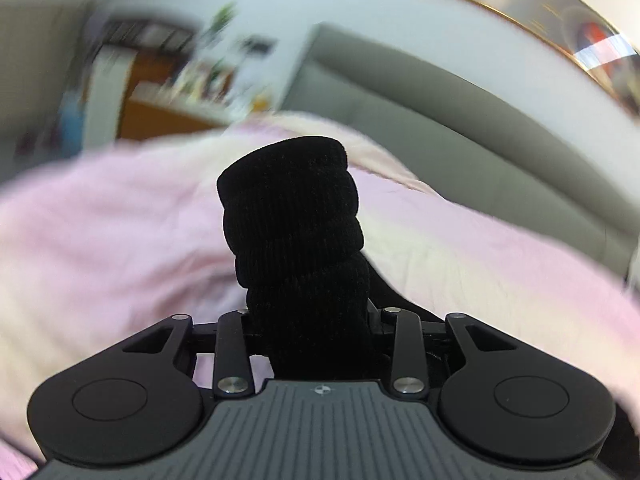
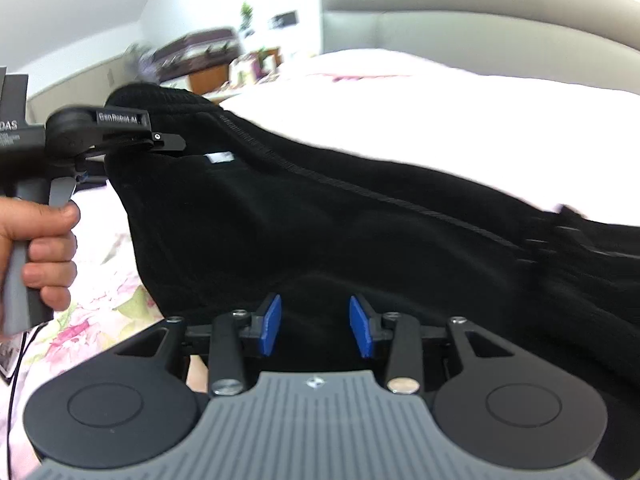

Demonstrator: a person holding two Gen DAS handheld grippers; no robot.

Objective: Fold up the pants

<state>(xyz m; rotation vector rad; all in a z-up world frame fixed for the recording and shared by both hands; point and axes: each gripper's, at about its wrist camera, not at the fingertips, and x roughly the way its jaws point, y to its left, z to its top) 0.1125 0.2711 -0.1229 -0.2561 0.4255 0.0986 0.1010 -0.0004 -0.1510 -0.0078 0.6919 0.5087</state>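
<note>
Draping across a bed [image 2: 460, 112] with a pale floral cover, the black pants [image 2: 320, 232] are hanging partly lifted at one end while the rest is lying slack on the bedding. The left gripper [image 2: 172, 145] is pinching a bunched end of the fabric: in its own view a thick ribbed roll of black cloth is standing up between the closed fingers and hiding them completely. From the right wrist view the same tool is being held by the person's left hand [image 2: 44, 256], with a ribbed band and a small white label showing just beside the pinch, so this is probably the waistband, though blur is making that uncertain.

The right gripper [image 2: 316, 330] is hovering just above the middle of the garment, its blue pads [image 2: 271, 330] spread apart and holding nothing.

The cloth is looking soft, thick and knit-like, light enough to lift from one point but limp, so it is likely to sag and bunch wherever it is unsupported. It is not seeming slippery or fragile. A good second hold would be at the same ribbed band, well apart from the left pinch, or along the stitched side seam [image 2: 360, 192], so the panel is hanging flat before being laid over.
</note>
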